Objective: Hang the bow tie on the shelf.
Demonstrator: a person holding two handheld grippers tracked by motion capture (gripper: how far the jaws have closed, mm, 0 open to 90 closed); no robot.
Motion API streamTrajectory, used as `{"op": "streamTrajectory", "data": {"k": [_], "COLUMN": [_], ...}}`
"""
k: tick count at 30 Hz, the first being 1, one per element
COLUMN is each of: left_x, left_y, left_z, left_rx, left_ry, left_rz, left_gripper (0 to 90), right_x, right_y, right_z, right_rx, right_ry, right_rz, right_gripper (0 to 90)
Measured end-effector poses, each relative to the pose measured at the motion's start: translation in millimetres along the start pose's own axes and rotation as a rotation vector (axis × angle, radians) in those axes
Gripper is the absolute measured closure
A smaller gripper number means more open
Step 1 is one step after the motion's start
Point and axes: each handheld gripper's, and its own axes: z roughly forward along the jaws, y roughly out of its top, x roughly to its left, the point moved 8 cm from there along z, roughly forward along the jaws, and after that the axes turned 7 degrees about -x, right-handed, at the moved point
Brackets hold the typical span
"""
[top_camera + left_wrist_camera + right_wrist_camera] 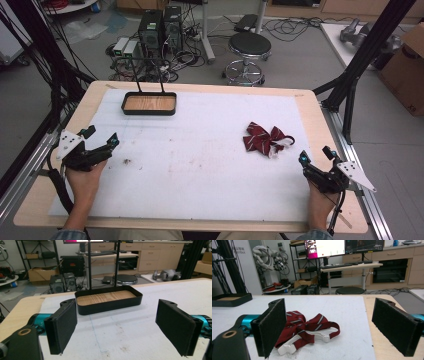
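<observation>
Left tongs (pixel 101 139) wide open, right tongs (pixel 315 156) wide open, forearms apart

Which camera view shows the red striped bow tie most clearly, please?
The right gripper view shows the bow tie best: it lies close ahead on the white mat, so its stripes, strap and white clip are plain. The high view shows it small, right of the middle of the mat. The left gripper view faces the black tray instead.

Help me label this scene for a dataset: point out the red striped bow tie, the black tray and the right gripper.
red striped bow tie (pixel 262 137), high view, on its striped left wing.
black tray (pixel 110 305), left gripper view, on its front wall.
right gripper (pixel 315 156), high view, midway between its open fingertips.
</observation>
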Motion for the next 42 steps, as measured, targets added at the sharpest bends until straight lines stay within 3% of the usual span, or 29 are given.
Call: {"op": "streamTrajectory", "data": {"k": [40, 42], "left_x": [-9.8, -8.7], "left_y": [-5.1, -4.5], "left_z": [5.3, 4.6], "left_rx": [0.021, 0.018], "left_ry": [-0.020, -0.018], "left_rz": [0.017, 0.014], "left_gripper": [17.8, 17.8], "right_x": [1.2, 2.3], "right_y": [0.3, -0.2], "right_z": [1.1, 3.8], "right_rx": [0.007, 0.017], "right_ry": [-0.007, 0.002], "right_rz": [-0.020, -0.005], "right_gripper": [11.5, 11.5]}}
